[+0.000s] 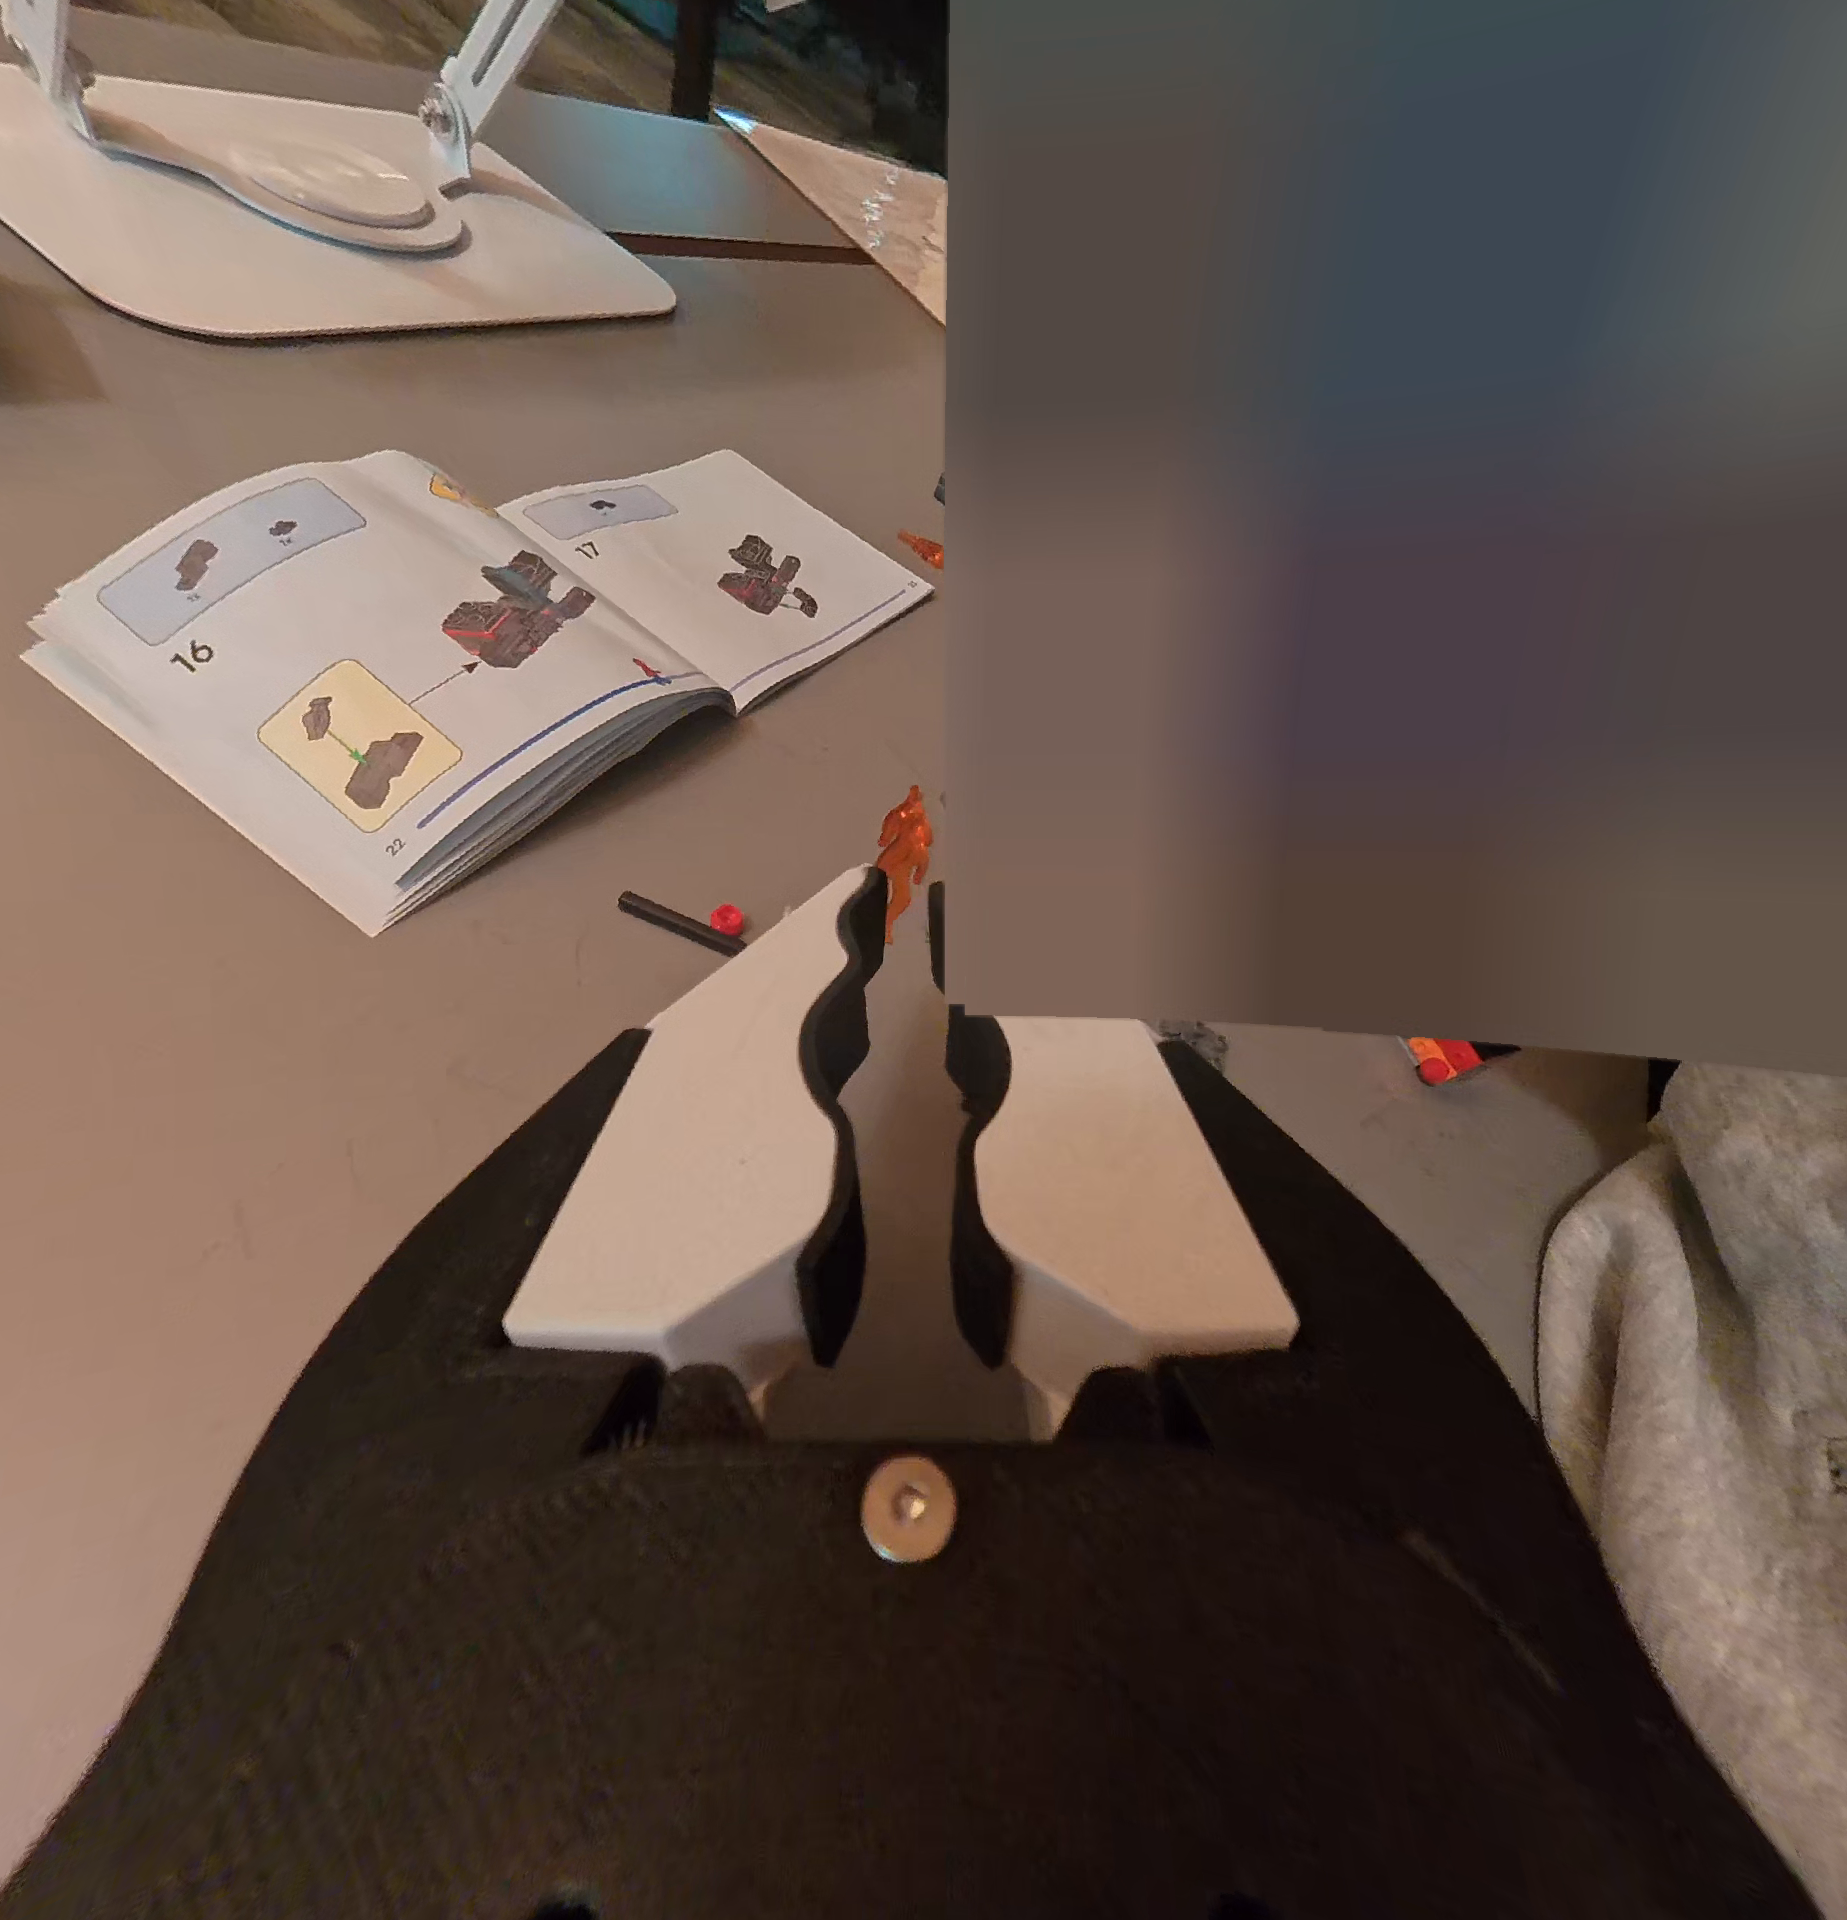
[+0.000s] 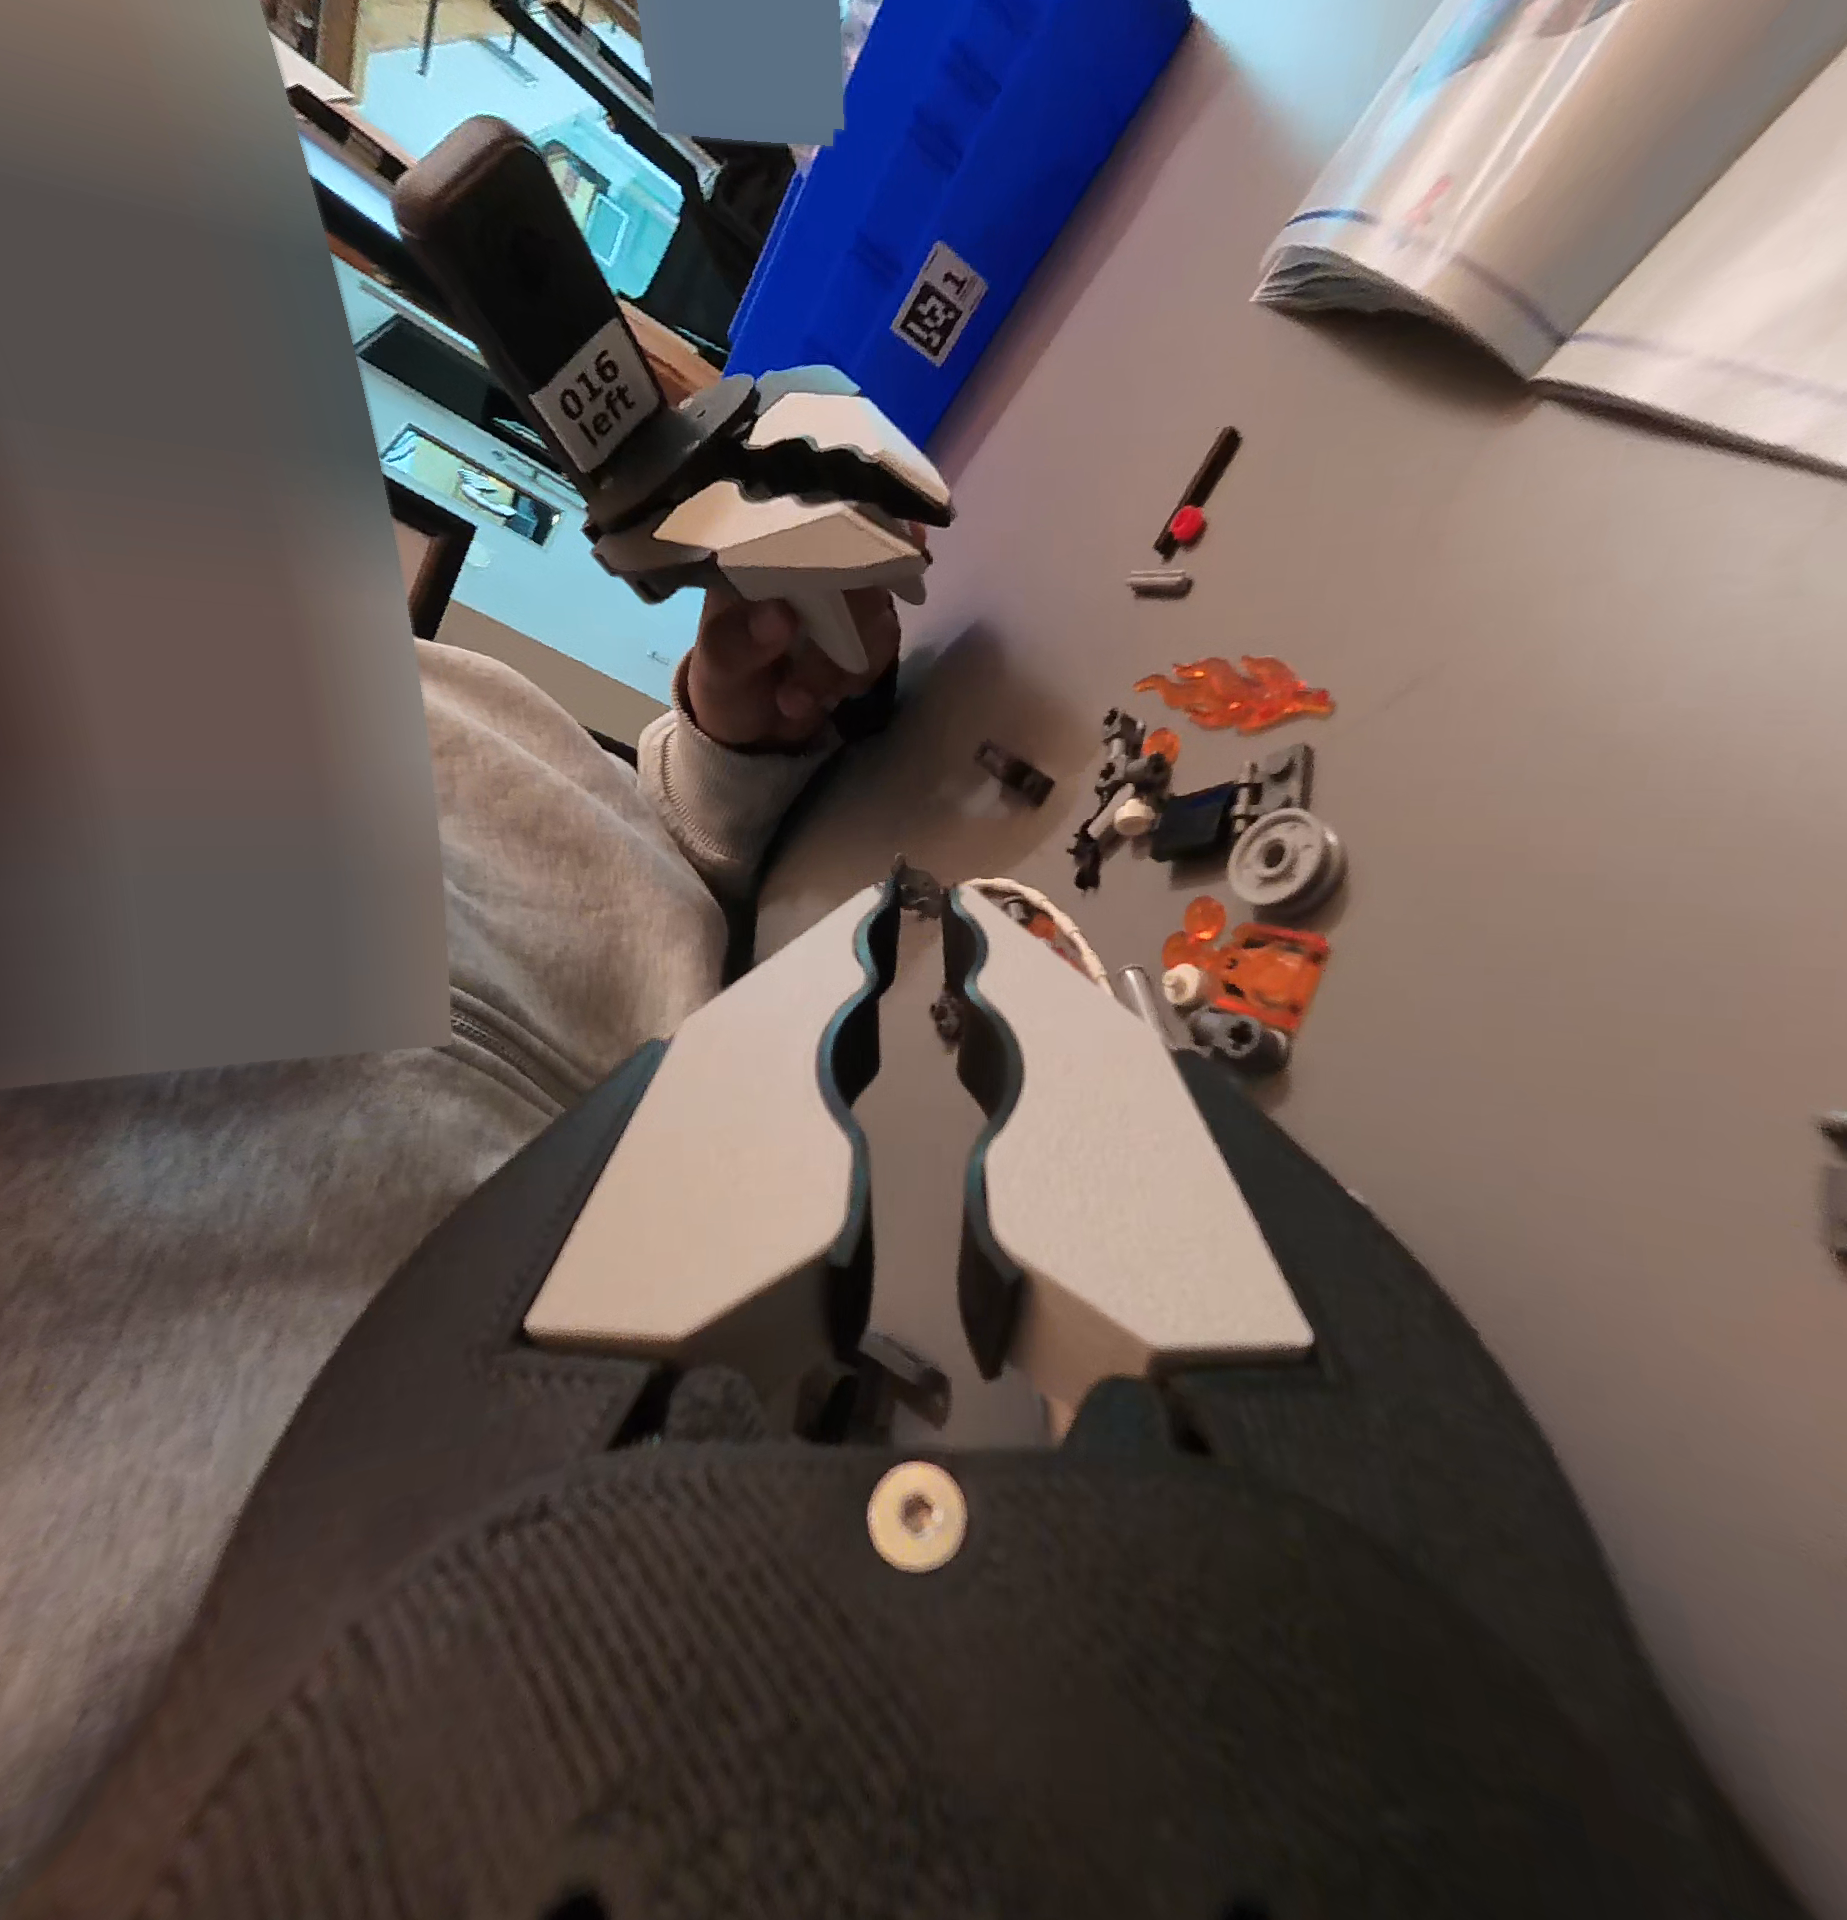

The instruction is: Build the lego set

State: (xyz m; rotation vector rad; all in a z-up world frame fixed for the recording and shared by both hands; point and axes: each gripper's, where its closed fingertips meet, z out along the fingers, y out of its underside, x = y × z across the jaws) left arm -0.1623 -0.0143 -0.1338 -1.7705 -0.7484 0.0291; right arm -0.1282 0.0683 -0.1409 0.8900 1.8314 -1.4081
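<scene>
The right claw has its tips nearly together on a small dark lego piece, pinched just above the table. The left claw is held up off the table by a hand in a grey sleeve; its jaws stand a little apart with nothing between them. In its own view the left claw's right tip is hidden by a blurred patch.

A white label with printed characters sits on the left claw's camera stalk. Behind it stands a blue bin bearing a white sticker with a square black code; what the bin holds cannot be seen.

Loose pieces lie on the table beside the right claw: an orange flame piece, a grey wheel, a dark blue and grey cluster, and an orange translucent cluster. Farther off are a black rod with a red stud touching it, and a small grey bar.

An instruction booklet lies open on the table, showing numbered steps with drawings of a dark model. Beyond it rests a white stand base.
</scene>
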